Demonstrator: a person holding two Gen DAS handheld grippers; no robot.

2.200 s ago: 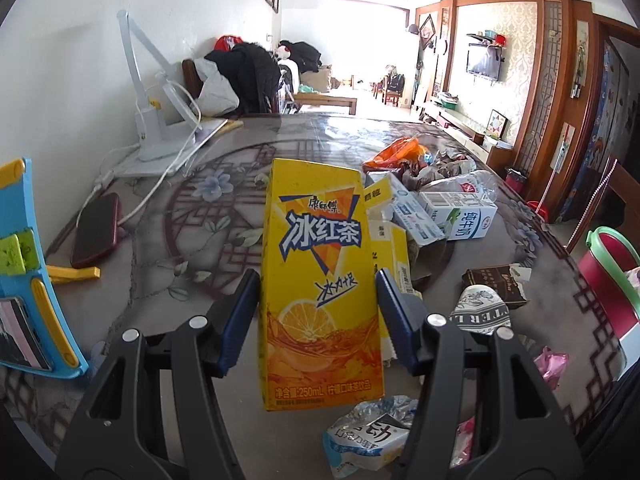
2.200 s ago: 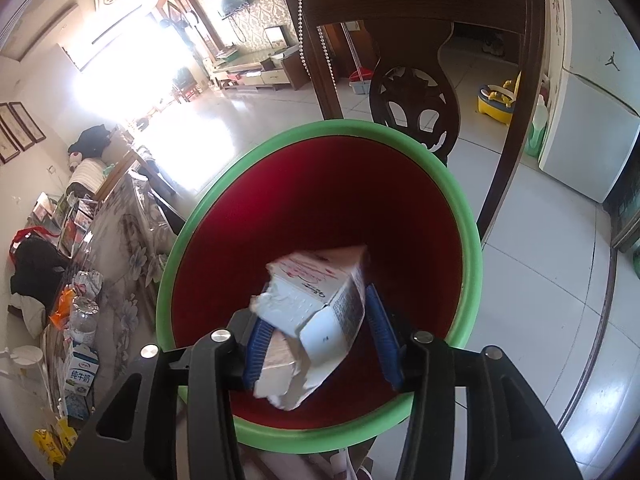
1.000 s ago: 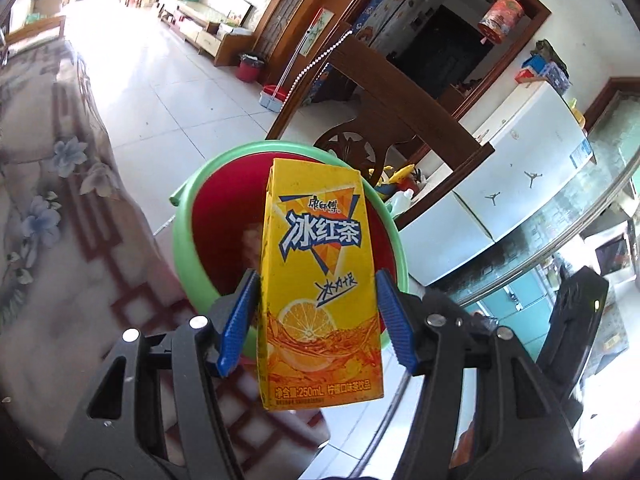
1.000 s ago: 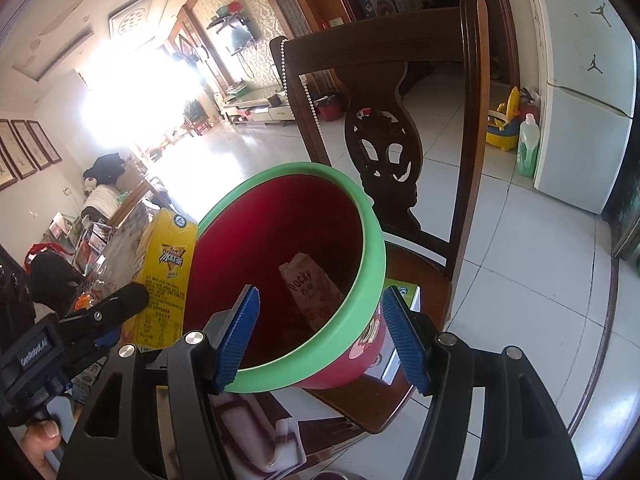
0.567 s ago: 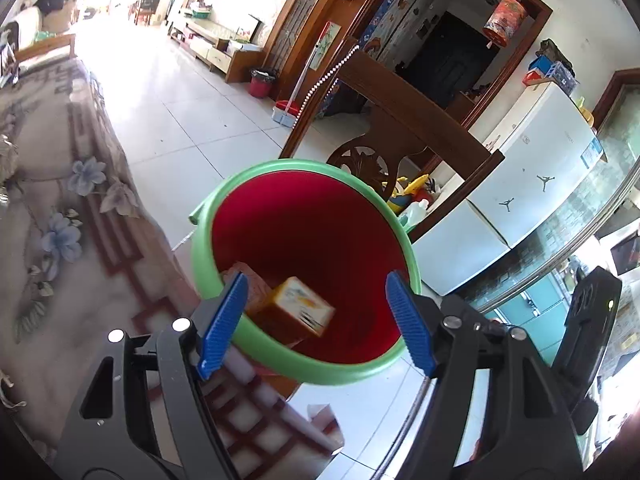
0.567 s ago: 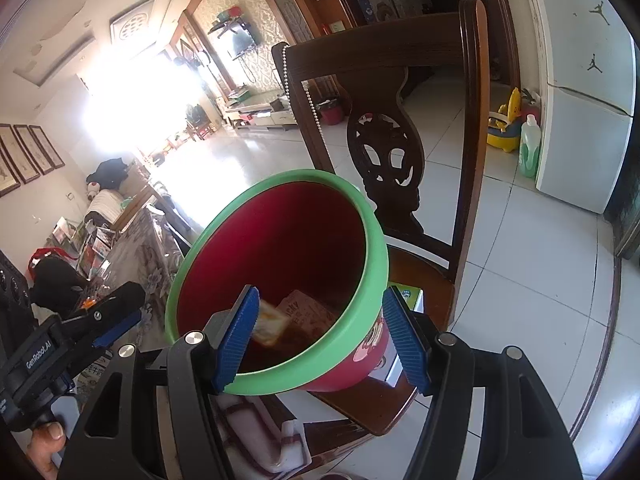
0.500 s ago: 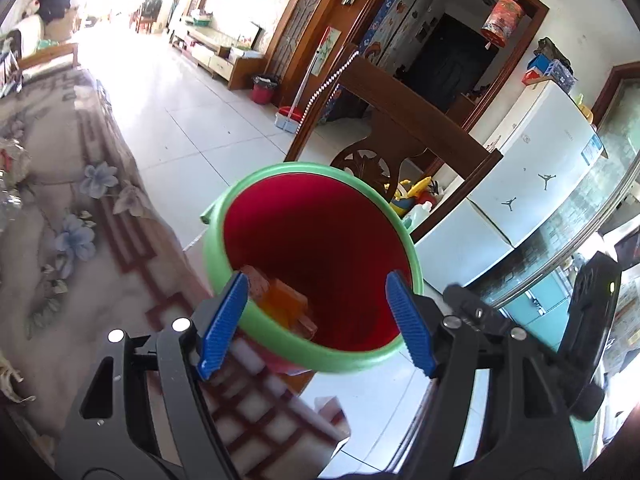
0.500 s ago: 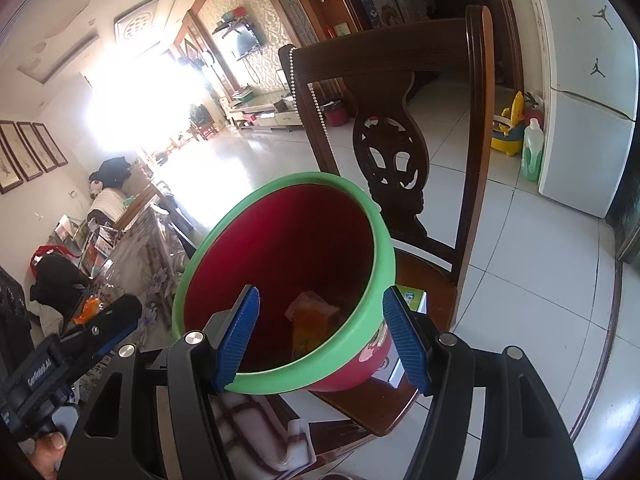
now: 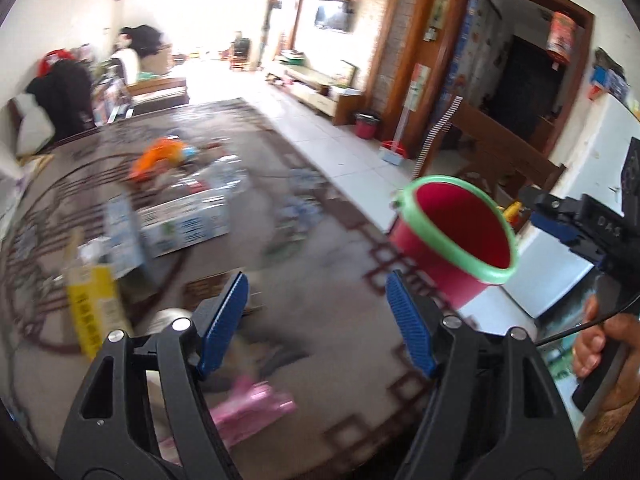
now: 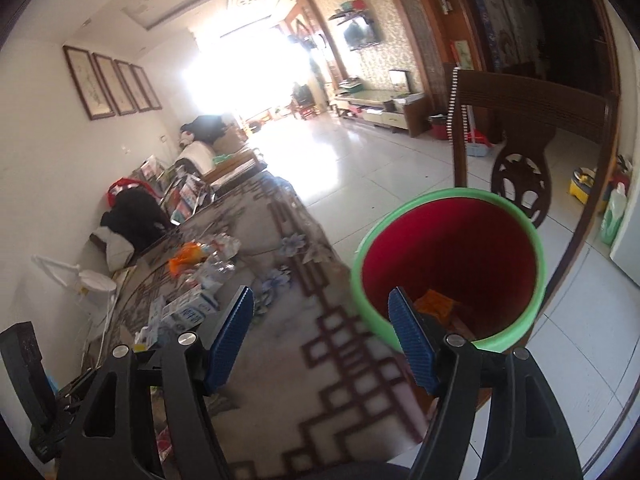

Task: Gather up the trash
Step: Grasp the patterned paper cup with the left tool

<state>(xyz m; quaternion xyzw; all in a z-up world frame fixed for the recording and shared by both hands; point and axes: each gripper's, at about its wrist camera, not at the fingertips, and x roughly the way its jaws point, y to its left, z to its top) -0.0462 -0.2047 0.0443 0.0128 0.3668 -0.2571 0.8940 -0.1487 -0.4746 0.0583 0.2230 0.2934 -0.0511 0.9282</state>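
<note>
Left tool (image 9: 316,316) tilts down over the counter (image 9: 320,264), pads apart, nothing between them. Right tool (image 10: 320,336) angles down too, jaws opening and empty, one pad overlapping the green rim of the red bin (image 10: 448,264) beside the counter's edge. An orange carton (image 10: 436,304) lies inside, half hidden. On the counter, blurred trash: a yellow carton (image 9: 94,308), a white box (image 9: 184,220), a pink wrapper (image 9: 252,404). A hand (image 9: 604,348) shows at the frame's edge.

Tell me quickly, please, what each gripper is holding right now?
Left gripper: open, nothing between the blue pads.
Right gripper: jaws opening, nothing held; the red bin with the green rim lies behind.
</note>
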